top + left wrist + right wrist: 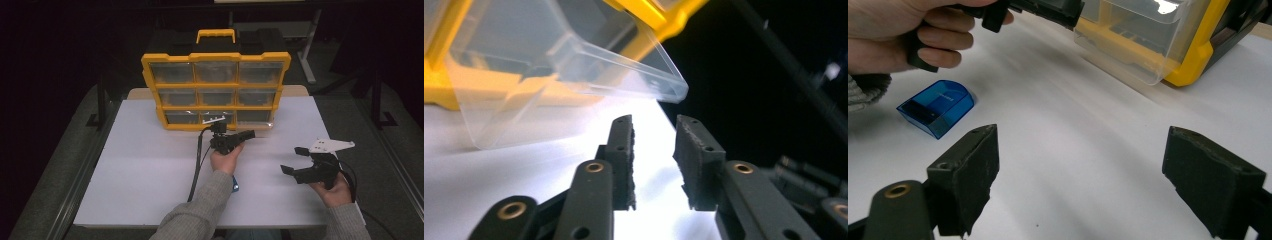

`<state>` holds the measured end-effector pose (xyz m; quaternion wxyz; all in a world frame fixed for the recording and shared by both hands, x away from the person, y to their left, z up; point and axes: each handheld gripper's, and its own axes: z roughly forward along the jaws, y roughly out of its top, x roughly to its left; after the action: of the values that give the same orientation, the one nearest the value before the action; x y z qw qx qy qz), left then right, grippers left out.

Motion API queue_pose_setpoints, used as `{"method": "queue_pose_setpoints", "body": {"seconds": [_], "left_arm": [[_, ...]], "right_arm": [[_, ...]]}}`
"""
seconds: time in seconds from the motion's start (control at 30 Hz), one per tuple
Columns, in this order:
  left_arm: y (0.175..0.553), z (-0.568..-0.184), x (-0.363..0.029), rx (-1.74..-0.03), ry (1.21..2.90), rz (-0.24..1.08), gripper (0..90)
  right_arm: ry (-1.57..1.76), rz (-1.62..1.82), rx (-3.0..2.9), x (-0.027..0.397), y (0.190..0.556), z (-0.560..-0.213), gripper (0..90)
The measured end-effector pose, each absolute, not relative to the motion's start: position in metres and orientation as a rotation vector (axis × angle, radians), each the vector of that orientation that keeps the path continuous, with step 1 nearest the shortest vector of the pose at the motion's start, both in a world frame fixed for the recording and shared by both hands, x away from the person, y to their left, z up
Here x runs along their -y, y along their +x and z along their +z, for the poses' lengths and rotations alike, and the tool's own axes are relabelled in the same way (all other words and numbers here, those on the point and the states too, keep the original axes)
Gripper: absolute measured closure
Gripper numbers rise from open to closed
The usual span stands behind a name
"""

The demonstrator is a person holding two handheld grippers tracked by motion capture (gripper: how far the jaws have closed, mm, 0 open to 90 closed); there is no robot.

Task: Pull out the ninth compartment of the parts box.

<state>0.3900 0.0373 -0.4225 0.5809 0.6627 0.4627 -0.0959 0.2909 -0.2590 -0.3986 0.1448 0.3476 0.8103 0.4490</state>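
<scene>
White table (150,150), yellow organizer (216,91), clear bin (569,65) protruding

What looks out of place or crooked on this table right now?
One clear drawer at the bottom right of the yellow organizer hangs out, tilted, while the other drawers sit flush. The left gripper is just in front of it, jaws apart with nothing between them. A small blue container lies loose on the table.

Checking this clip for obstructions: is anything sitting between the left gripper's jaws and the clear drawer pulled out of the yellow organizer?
Nothing visible does. In the left gripper view the left gripper has its jaws slightly apart with nothing between them, just below the corner of the clear drawer. The blue container lies off to the side, near the person's wrist.
</scene>
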Motion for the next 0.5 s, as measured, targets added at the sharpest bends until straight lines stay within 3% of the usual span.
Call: {"method": "queue_pose_setpoints", "body": {"seconds": [0.5], "left_arm": [[0.394,-0.353,-0.036,-0.546,2.083,0.046,42.1]], "right_arm": [[0.997,1.296,-2.350,0.258,0.291,-0.399,14.0]]}}
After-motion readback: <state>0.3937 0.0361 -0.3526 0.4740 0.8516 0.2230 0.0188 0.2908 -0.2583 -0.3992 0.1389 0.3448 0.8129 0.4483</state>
